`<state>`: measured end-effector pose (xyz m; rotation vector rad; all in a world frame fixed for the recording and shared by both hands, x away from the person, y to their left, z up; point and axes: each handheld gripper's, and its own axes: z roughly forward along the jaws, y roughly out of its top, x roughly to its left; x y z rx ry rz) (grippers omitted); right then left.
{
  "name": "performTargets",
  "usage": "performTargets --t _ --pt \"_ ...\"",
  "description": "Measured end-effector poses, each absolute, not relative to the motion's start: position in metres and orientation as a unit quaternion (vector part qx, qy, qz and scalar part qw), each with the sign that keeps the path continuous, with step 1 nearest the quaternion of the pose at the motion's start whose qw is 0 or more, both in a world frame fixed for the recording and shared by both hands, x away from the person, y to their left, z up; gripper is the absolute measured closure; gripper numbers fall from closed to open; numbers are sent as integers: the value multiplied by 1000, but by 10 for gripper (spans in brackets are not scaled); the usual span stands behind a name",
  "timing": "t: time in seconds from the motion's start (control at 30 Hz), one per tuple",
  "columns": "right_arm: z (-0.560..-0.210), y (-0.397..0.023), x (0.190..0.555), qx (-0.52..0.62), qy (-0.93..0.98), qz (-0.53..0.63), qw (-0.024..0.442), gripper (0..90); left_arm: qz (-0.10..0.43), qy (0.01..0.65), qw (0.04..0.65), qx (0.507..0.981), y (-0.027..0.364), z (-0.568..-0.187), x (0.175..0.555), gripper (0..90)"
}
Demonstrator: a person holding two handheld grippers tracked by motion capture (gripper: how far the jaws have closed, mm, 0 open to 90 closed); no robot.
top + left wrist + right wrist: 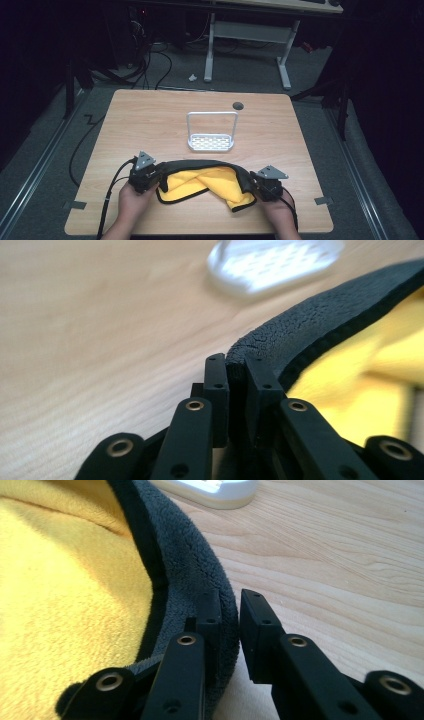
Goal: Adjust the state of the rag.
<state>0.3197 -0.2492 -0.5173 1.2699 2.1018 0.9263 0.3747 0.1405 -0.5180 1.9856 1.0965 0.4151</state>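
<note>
So there's a yellow towel with a dark grey backing and black trim [210, 184] lying at the near edge of the wooden counter [150, 115], roughly the 6 o'clock spot in the high view. Its long axis runs side to side, 9 to 3 o'clock, and it's folded loosely so the yellow face shows up top while the dark edge arcs over the far side. The left claw [156, 176] sits at the towel's 9 o'clock end, and in the left gripper view the jaws are pinched tight on the dark edge, which curves away toward 2 o'clock. The right claw [256, 186] is at the 3 o'clock end; in the right gripper view the grey hem sits between the jaws, but there's a gap at one pad, so it's loose, not clamped. A white perforated rack with a wire handle [211, 142] stands just past the towel at 12 o'clock, apart from it.
</note>
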Motion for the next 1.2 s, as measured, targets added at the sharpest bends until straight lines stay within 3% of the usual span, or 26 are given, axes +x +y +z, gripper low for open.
performTargets --t 0.13,0.2,0.27,0.4,0.5,0.7,0.87,1.0,1.1,1.2 --pt "-509 -252 316 465 766 354 268 687 158 450 398 784 141 -523 380 733" --pt "-502 -254 311 461 760 365 277 666 125 462 402 781 145 -521 380 621" --pt "-496 -257 306 460 754 376 280 642 127 463 419 771 151 -515 373 562" --pt "-486 -262 296 460 746 388 284 632 143 452 454 754 162 -499 348 515" --pt "-478 -261 283 459 747 390 282 640 122 430 473 759 164 -491 324 505" --pt "-474 -245 256 442 756 400 270 658 78 384 452 802 129 -505 296 596" --pt "-487 -218 248 418 788 393 223 720 74 360 404 837 99 -529 297 619" --pt "-504 -204 255 403 826 343 195 900 103 354 397 840 97 -529 300 755" --pt "-516 -206 261 403 842 304 192 900 103 355 403 837 102 -531 302 843" --pt "-516 -213 263 412 837 301 197 900 98 356 401 838 106 -531 303 856"
